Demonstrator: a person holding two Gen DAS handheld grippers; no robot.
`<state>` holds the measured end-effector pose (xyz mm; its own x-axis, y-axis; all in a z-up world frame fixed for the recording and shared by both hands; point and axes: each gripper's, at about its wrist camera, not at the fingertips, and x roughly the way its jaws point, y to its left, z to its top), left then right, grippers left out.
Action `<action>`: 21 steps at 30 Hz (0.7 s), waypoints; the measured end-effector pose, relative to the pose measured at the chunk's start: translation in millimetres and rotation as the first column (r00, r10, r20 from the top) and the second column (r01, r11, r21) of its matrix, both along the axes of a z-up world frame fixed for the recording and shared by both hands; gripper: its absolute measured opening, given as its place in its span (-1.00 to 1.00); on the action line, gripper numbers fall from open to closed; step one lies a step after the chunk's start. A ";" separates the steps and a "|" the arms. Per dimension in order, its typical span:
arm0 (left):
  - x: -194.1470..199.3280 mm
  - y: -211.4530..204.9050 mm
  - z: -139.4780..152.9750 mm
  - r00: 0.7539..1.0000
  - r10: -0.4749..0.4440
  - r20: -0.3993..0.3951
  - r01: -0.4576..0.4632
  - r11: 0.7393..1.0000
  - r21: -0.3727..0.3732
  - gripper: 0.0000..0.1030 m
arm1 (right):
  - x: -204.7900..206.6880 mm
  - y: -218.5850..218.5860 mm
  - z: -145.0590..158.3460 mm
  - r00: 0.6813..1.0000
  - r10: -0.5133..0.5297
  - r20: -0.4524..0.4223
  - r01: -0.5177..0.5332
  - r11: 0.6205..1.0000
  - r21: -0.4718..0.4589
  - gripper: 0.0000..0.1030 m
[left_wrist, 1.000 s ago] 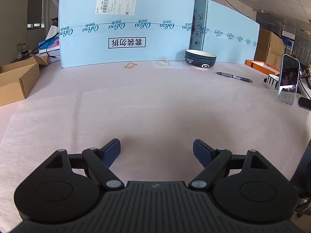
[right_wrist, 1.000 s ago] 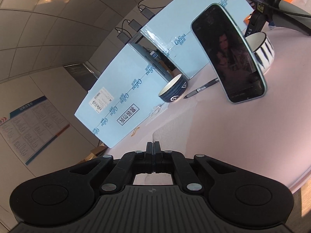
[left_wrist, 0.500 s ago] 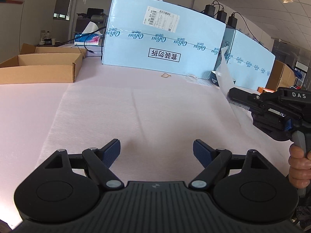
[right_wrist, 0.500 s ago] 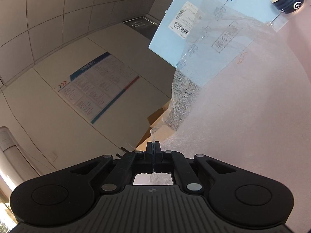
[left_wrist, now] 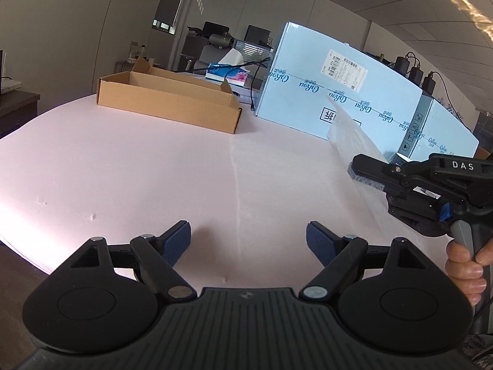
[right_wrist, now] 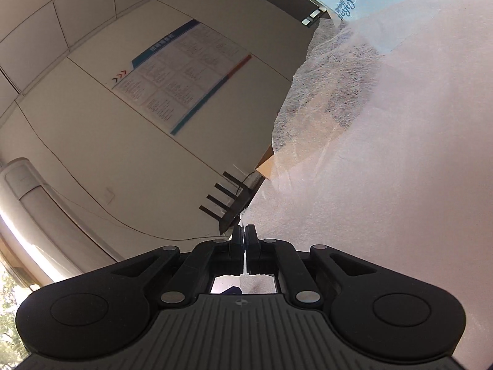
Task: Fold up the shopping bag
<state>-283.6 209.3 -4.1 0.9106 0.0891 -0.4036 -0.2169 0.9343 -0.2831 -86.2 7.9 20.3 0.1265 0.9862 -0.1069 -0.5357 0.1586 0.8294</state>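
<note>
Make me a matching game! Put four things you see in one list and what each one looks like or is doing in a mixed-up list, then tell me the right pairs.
Things:
1. left gripper
2. right gripper
3. cardboard box
4. big carton

Descriptions:
A. light blue, standing at the back of the table
B. shut, pinching the thin see-through bag
C. brown, open on top
D. open, nothing between its fingers

Pairs: 1-D, 2-B, 3-C, 4-A
</note>
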 end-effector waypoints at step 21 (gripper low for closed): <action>-35.2 37.9 -14.0 0.999 0.003 0.053 -0.001 0.999 -0.032 0.58 | -33.7 34.8 -18.3 0.992 0.120 0.030 -0.112 0.973 -0.200 -0.92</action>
<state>-318.8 247.2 -18.1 0.9307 0.0789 -0.3572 -0.2026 0.9242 -0.3237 -119.9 42.7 2.0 0.0206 0.9544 -0.2977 -0.5934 0.2513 0.7647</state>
